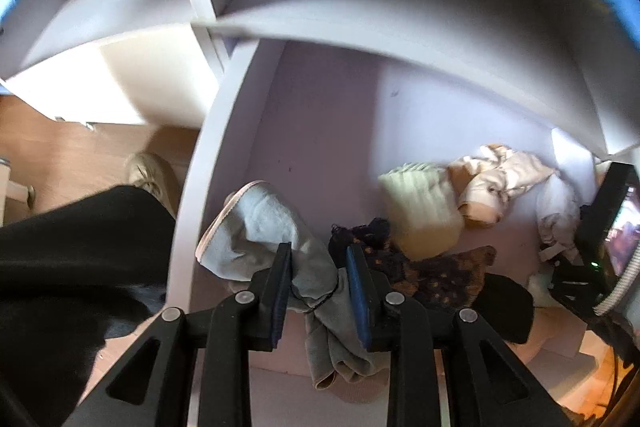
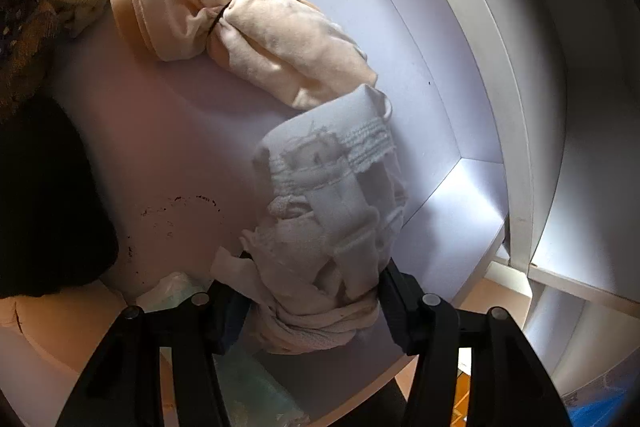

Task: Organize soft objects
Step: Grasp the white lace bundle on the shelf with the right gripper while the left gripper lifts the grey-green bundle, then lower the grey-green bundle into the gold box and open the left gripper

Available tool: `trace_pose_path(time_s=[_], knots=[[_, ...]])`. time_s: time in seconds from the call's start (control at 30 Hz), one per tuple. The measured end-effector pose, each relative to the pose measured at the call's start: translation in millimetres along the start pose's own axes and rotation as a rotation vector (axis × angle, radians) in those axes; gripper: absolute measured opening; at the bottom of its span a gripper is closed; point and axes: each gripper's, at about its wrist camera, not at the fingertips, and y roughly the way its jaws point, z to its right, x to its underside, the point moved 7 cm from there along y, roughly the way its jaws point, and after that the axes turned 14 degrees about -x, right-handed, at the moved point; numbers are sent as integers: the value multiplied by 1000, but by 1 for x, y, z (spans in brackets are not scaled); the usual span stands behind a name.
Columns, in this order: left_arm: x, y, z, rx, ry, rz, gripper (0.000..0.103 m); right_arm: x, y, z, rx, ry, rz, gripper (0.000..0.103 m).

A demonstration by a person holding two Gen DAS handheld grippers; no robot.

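Left claw (image 1: 318, 267) is clenched on the grey bundle (image 1: 280, 239), pinched at its tied waist so the cloth hangs gathered, not loose, over the left of the white shelf (image 1: 320, 115). Right claw (image 2: 310, 301) brackets the white lacy bundle (image 2: 332, 203) resting on the shelf floor near the right wall; whether its pads press I cannot tell. The peach bundle (image 2: 240, 27) already lies behind, so a row seems to be forming
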Motion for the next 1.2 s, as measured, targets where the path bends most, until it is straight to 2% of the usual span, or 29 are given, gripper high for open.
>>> trace_pose_path(time_s=[0.07, 0.2, 0.43, 0.63, 0.8, 0.9, 1.03, 1.2], knots=[[2, -13, 3, -8, 9, 28, 27, -1, -1, -2, -2, -4, -2, 58], [-5, -45, 0, 48, -47, 77, 27, 0, -1, 7, -13, 0, -6, 57], [-21, -104, -12, 149, -117, 218, 27, -1, 3, 17, -10, 6, 0, 57], [-27, -157, -15, 236, -102, 318, 27, 4, 0, 14, -5, 9, 2, 57], [-37, -198, -20, 254, -46, 405, 27, 6, 2, 11, 11, 0, -3, 57], [-53, -220, -24, 271, -31, 446, 27, 5, 3, 10, 11, 4, -5, 58], [-87, -253, -26, 246, 23, 516, 27, 5, 2, 6, 10, 1, -6, 57], [-151, -273, -18, 192, 77, 563, 28, 6, -4, 7, 7, 6, -5, 58]])
